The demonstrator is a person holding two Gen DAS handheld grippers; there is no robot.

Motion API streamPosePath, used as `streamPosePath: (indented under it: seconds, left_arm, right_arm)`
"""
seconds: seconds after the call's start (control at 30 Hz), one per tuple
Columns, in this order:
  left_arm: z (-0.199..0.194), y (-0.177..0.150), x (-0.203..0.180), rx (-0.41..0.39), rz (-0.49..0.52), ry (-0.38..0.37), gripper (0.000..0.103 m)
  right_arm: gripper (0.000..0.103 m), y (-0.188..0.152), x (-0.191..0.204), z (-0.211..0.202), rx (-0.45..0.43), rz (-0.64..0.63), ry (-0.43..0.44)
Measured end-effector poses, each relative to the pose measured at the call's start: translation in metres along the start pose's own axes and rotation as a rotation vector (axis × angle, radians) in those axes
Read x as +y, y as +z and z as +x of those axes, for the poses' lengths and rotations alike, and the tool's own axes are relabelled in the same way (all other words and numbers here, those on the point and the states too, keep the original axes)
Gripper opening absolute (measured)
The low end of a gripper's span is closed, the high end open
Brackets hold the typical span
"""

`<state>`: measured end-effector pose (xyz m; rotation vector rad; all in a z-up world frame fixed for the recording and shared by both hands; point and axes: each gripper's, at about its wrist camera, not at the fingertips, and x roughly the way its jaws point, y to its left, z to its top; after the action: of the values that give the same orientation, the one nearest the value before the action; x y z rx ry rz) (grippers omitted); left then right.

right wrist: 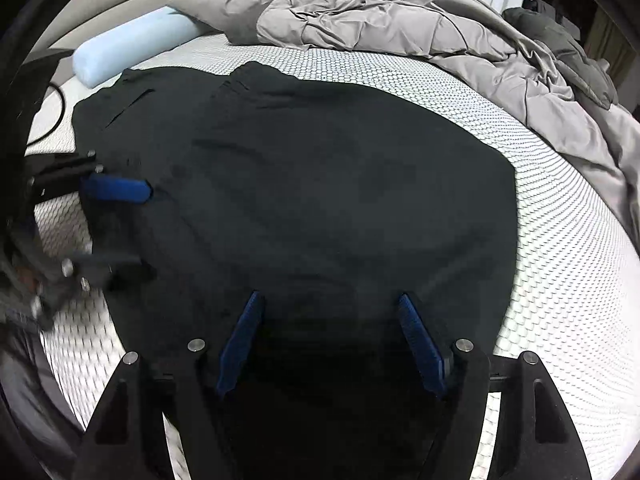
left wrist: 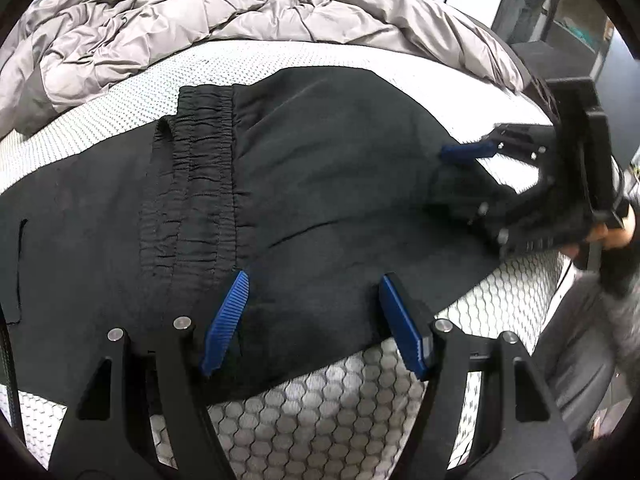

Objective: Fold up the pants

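Pants (left wrist: 320,184) already lay folded over under the fingers; both grippers, left (left wrist: 314,312) and right (right wrist: 332,340), hung open, gripping nothing—maybe one fold left.

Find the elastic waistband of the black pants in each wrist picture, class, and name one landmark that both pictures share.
Left wrist view: the waistband runs as a gathered strip left of centre, ending by the left gripper.
Right wrist view: the waistband shows small at the pants' far edge, upper left of centre.
Shared landmark: the rumpled grey comforter behind the pants.

Left claw (left wrist: 314,280), right claw (right wrist: 330,300) open
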<state>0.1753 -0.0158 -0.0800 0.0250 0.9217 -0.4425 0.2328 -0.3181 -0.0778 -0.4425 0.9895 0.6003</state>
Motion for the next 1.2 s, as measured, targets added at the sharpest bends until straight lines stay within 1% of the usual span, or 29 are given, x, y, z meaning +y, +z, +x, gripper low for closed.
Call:
streamPosePath:
  seconds: [0.07, 0.1, 0.13, 0.17, 0.2, 0.23, 0.27, 0.3, 0.33, 0.4, 0.47, 0.5, 0.53, 0.57, 0.6, 0.63, 0.67, 0.7, 0.77, 0.8, 0.83, 0.87, 0.93, 0.97, 1.03, 1.07, 1.1, 1.13, 1.2]
  left_arm:
    - [-0.006, -0.001, -0.002, 0.006, 0.006, 0.007, 0.066]
    - [-0.010, -0.001, -0.004, 0.014, 0.008, 0.030, 0.066]
    - [-0.015, 0.001, -0.006, 0.013, 0.006, 0.047, 0.065]
    - [-0.024, 0.004, -0.009, -0.007, 0.003, 0.062, 0.065]
    - [-0.032, 0.008, -0.012, -0.042, 0.006, 0.058, 0.066]
    - [-0.040, 0.016, -0.016, -0.096, 0.012, 0.048, 0.066]
    - [-0.041, 0.024, -0.019, -0.127, 0.020, 0.041, 0.066]
    - [-0.036, 0.032, -0.019, -0.130, 0.022, 0.040, 0.067]
    - [-0.029, 0.038, -0.017, -0.124, 0.024, 0.037, 0.067]
    - [-0.004, 0.049, -0.007, -0.081, 0.004, 0.052, 0.066]
    - [0.024, 0.052, 0.007, -0.018, -0.033, 0.049, 0.066]
    - [0.034, 0.050, 0.011, 0.000, -0.023, 0.046, 0.066]
    - [0.036, 0.049, 0.012, 0.001, -0.005, 0.045, 0.064]
    - [0.036, 0.046, 0.012, 0.005, 0.017, 0.047, 0.064]
    - [0.034, 0.044, 0.013, 0.012, 0.030, 0.080, 0.064]
    - [0.029, 0.040, 0.017, 0.016, 0.016, 0.083, 0.064]
    - [0.025, 0.037, 0.023, 0.013, -0.004, 0.062, 0.063]
    - [0.019, 0.032, 0.027, 0.009, -0.024, 0.054, 0.063]
    - [0.011, 0.029, 0.029, 0.004, -0.015, 0.093, 0.063]
    - [0.005, 0.029, 0.028, -0.003, -0.014, 0.125, 0.063]
    - [-0.002, 0.030, 0.025, -0.020, -0.010, 0.135, 0.063]
    - [-0.007, 0.034, 0.024, -0.039, -0.004, 0.135, 0.063]
    - [-0.015, 0.047, 0.018, -0.091, 0.002, 0.158, 0.063]
    - [-0.013, 0.055, 0.016, -0.101, 0.010, 0.153, 0.063]
    - [0.005, 0.073, 0.011, -0.093, 0.024, 0.137, 0.063]
    - [0.019, 0.079, 0.012, -0.062, 0.008, 0.112, 0.061]
    - [0.030, 0.083, 0.014, -0.029, -0.002, 0.086, 0.051]
    - [0.046, 0.084, 0.017, 0.029, -0.009, 0.066, 0.048]
    - [0.057, 0.087, 0.019, 0.032, 0.038, 0.084, 0.045]
  right_arm:
    - [0.071, -0.010, -0.011, -0.007, -0.002, 0.017, -0.044]
    - [0.071, -0.016, -0.016, -0.010, 0.000, 0.033, -0.059]
    - [0.071, -0.023, -0.020, -0.016, -0.007, 0.049, -0.053]
    - [0.071, -0.027, -0.024, -0.020, -0.018, 0.059, -0.044]
    - [0.071, -0.030, -0.025, -0.025, -0.030, 0.068, -0.034]
    - [0.071, -0.030, -0.028, -0.032, -0.044, 0.091, -0.015]
    - [0.071, -0.027, -0.030, -0.040, -0.069, 0.125, 0.009]
    - [0.071, -0.023, -0.029, -0.046, -0.101, 0.147, 0.035]
    - [0.071, -0.013, -0.026, -0.050, -0.129, 0.155, 0.057]
    - [0.071, 0.009, -0.019, -0.046, -0.135, 0.125, 0.044]
    - [0.068, 0.021, -0.013, -0.029, -0.099, 0.110, 0.053]
    - [0.065, 0.025, -0.014, -0.016, -0.066, 0.123, 0.069]
    - [0.065, 0.025, -0.018, -0.004, -0.038, 0.124, 0.080]
    - [0.064, 0.025, -0.016, 0.007, -0.010, 0.101, 0.072]
    - [0.063, 0.025, -0.013, 0.012, 0.004, 0.062, 0.041]
    - [0.063, 0.022, -0.009, 0.013, 0.020, -0.004, -0.011]
    - [0.063, 0.017, -0.010, 0.012, 0.031, -0.038, -0.068]
    - [0.063, 0.013, -0.016, 0.006, 0.035, -0.039, -0.114]
    - [0.064, -0.002, -0.039, -0.005, 0.049, 0.018, -0.175]
    - [0.064, -0.010, -0.054, -0.010, 0.040, 0.071, -0.173]
    - [0.063, -0.016, -0.065, -0.016, 0.017, 0.118, -0.120]
    - [0.062, -0.017, -0.071, -0.019, -0.002, 0.147, -0.088]
    - [0.062, -0.016, -0.079, -0.036, -0.072, 0.188, -0.105]
    - [0.062, -0.013, -0.078, -0.044, -0.118, 0.193, -0.096]
    - [0.062, 0.000, -0.075, -0.049, -0.179, 0.216, -0.017]
    - [0.062, 0.006, -0.072, -0.044, -0.179, 0.221, 0.016]
    - [0.061, 0.012, -0.069, -0.038, -0.174, 0.213, 0.043]
    - [0.060, 0.021, -0.059, -0.024, -0.146, 0.185, 0.061]
    - [0.054, 0.028, -0.044, 0.000, -0.077, 0.139, 0.060]
